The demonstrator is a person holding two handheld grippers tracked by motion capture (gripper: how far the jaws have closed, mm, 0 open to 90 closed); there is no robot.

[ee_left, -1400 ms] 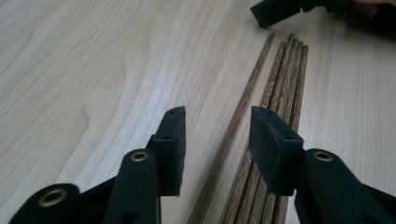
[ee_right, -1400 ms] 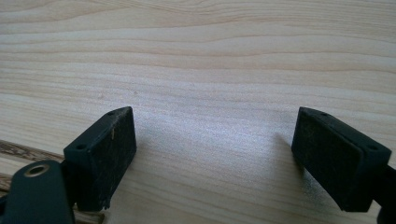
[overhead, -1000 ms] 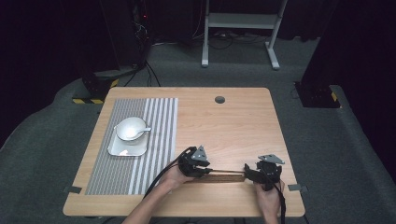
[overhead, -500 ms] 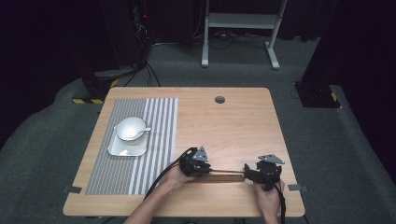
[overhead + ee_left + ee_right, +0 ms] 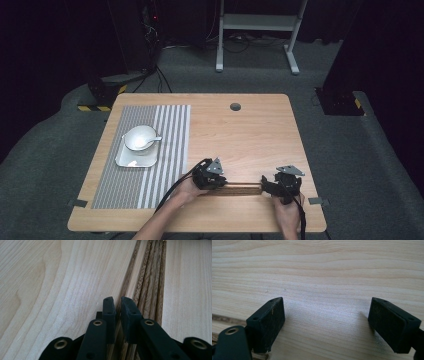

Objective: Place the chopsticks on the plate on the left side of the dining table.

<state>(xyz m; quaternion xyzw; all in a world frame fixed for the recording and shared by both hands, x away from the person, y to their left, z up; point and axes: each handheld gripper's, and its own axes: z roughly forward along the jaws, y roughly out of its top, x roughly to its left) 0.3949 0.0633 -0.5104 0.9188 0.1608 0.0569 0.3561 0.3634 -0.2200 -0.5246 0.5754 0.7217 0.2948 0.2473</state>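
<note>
A pale wooden table point(image 5: 240, 130) stands on grey carpet in a dark room. Near its front edge lies a bundle of dark brown chopsticks point(image 5: 242, 188), long axis running across the table between the two hands. The left gripper point(image 5: 118, 312) sits at their left end; its jaws have just been closing and now pinch one stick, separated from the others. The right gripper point(image 5: 325, 322) waits at the right end, jaws wide apart over bare wood. Farther left, a striped placemat point(image 5: 150, 145) carries a white bowl point(image 5: 139, 137) on a tray point(image 5: 135, 160)
</note>
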